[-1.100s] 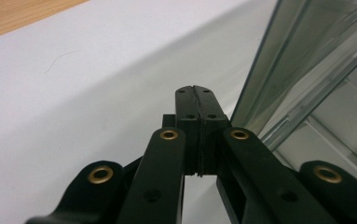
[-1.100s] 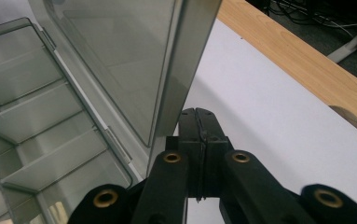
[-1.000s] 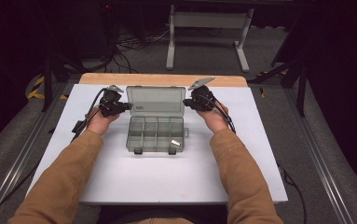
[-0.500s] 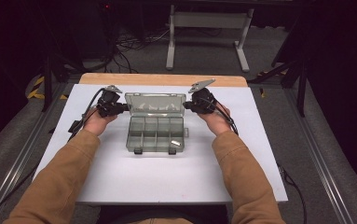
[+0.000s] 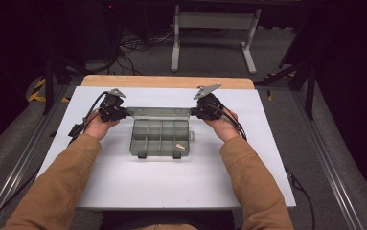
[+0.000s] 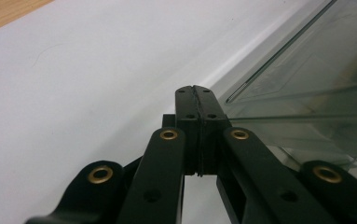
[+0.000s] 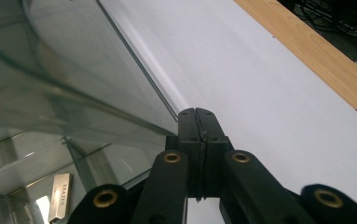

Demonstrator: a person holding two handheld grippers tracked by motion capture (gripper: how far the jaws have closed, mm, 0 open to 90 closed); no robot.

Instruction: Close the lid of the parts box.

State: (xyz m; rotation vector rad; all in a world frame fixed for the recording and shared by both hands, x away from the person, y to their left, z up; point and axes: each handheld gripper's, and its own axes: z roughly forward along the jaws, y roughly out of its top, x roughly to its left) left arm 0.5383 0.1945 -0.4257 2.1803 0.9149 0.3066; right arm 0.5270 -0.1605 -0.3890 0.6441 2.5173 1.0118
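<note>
Lid (image 5: 159, 112) long axis spans between left tongs (image 5: 123, 113) and right tongs (image 5: 194, 113); both jaw pairs pressed together, empty, at opposite lid ends; equal reach.

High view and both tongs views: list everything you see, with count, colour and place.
compartment box: one, clear grey, middle of the table, lid raised at its far edge.
small label piece: one, pale, in a near right compartment.
table top: one, white, with a wooden strip along the far edge.
metal stand: one, grey, on the floor behind the table.
cables: several, black, on the floor behind.
sleeves: two, tan, from the bottom.
left tongs: black, shut, at the lid's left end.
right tongs: black, shut, at the lid's right end.
</note>
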